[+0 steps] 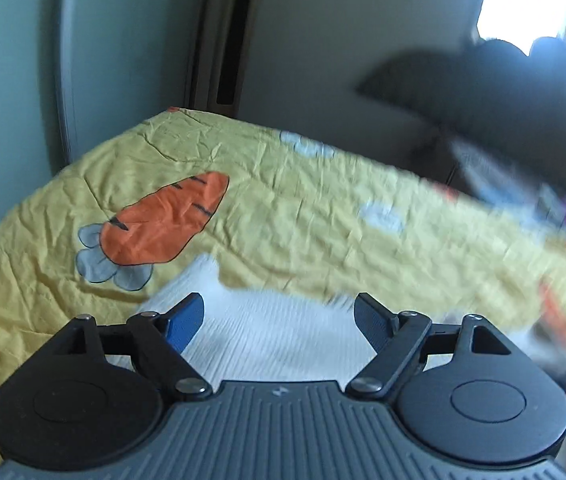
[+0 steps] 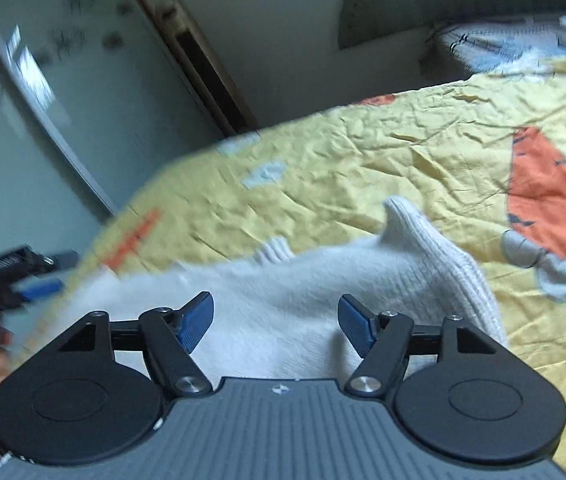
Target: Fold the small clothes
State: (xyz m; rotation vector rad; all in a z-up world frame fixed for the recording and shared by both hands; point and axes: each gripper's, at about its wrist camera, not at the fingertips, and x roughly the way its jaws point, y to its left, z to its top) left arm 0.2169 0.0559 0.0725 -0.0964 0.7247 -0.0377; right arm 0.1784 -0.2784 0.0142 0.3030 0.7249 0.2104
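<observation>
While your left gripper (image 1: 279,316) stands wide open with nothing pinched, the white knitted garment (image 1: 267,336) lies just beyond its blue pads (image 1: 185,322). Your right gripper (image 2: 275,322) is spread open too, holding nothing, with the same garment spread on the yellow bedsheet (image 2: 363,160) between and beyond its fingers. Farther off, an orange carrot print (image 1: 167,224) marks the sheet, then the wall (image 1: 323,40).
</observation>
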